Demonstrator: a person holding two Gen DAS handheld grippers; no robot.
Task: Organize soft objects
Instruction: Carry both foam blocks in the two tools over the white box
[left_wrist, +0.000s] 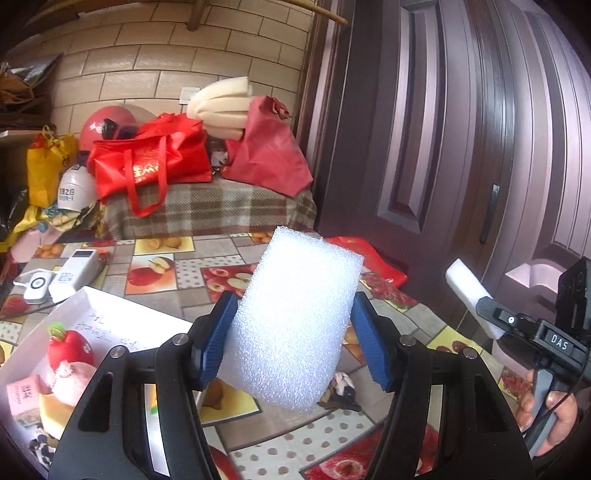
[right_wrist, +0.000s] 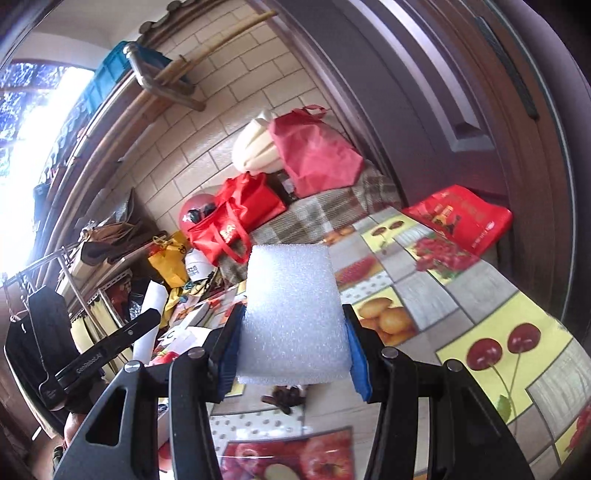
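Observation:
My left gripper (left_wrist: 293, 338) is shut on a white foam block (left_wrist: 295, 317) and holds it above the fruit-print tablecloth (left_wrist: 207, 266). My right gripper (right_wrist: 293, 350) is shut on a second white foam block (right_wrist: 293, 314), also held above the table. The right gripper with its foam (left_wrist: 471, 297) shows at the right edge of the left wrist view. The left gripper with its foam (right_wrist: 149, 317) shows at the left of the right wrist view. A white box (left_wrist: 107, 317) at the lower left holds a red plush apple (left_wrist: 72, 349), a pink plush toy (left_wrist: 68, 380) and a pink packet (left_wrist: 24, 397).
White devices (left_wrist: 62, 277) lie at the table's far left. A small dark object (left_wrist: 341, 391) lies on the cloth under the foam. A red bag (right_wrist: 461, 218) lies at the table's far right edge. Red bags (left_wrist: 155, 158) sit on a plaid bench behind. A dark door (left_wrist: 461, 129) stands right.

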